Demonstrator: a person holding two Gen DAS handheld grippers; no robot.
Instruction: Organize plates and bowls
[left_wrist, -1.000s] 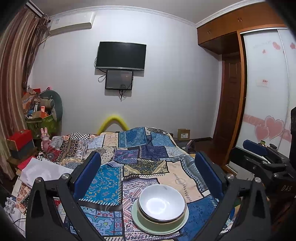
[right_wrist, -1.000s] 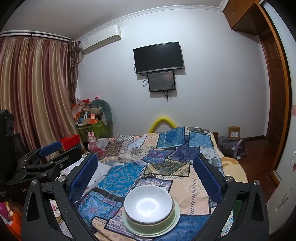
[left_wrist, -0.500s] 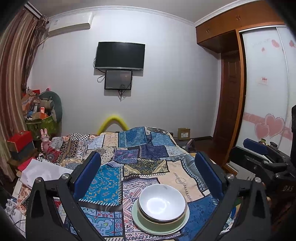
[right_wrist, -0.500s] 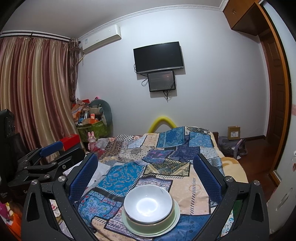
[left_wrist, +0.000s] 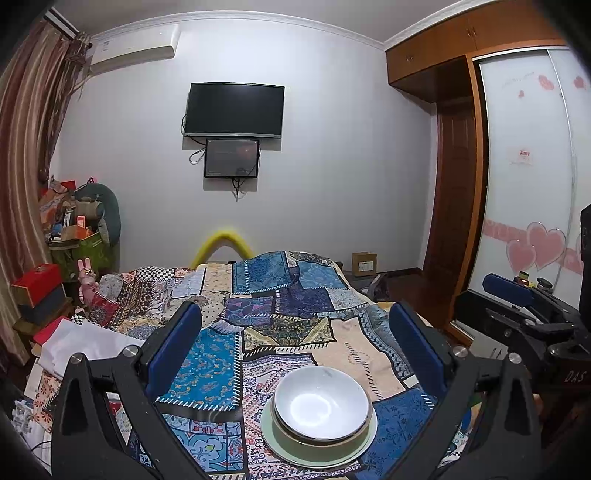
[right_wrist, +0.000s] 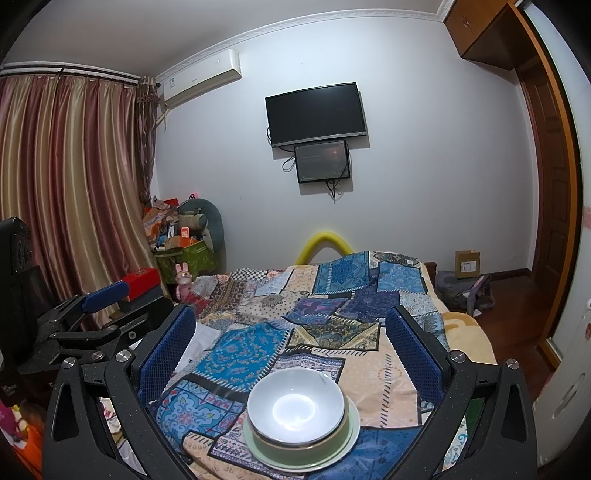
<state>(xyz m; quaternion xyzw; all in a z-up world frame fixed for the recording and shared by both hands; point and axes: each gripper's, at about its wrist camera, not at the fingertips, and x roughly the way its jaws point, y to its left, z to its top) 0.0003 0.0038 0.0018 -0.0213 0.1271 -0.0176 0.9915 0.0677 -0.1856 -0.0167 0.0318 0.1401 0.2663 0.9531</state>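
Note:
A white bowl (left_wrist: 322, 403) sits nested in a green bowl (left_wrist: 317, 441), and both rest on a pale green plate (left_wrist: 275, 441) on the patchwork bedspread (left_wrist: 280, 314). In the right wrist view the same white bowl (right_wrist: 295, 406), green bowl (right_wrist: 299, 448) and plate (right_wrist: 352, 435) lie low in the middle. My left gripper (left_wrist: 295, 350) hangs open above and behind the stack, nothing between its blue pads. My right gripper (right_wrist: 290, 350) is open too and holds nothing. Each gripper shows at the side of the other's view.
The bedspread covers a bed that runs back to the white wall. White cloth (left_wrist: 85, 343) and red boxes (left_wrist: 37, 280) lie at the left. A pile of clutter (right_wrist: 181, 236) stands by the curtain (right_wrist: 70, 192). A wardrobe (left_wrist: 528, 184) and a door (left_wrist: 454, 221) are on the right.
Almost nothing differs. The left wrist view has drifted very slightly; the stack and both grippers stay as they were.

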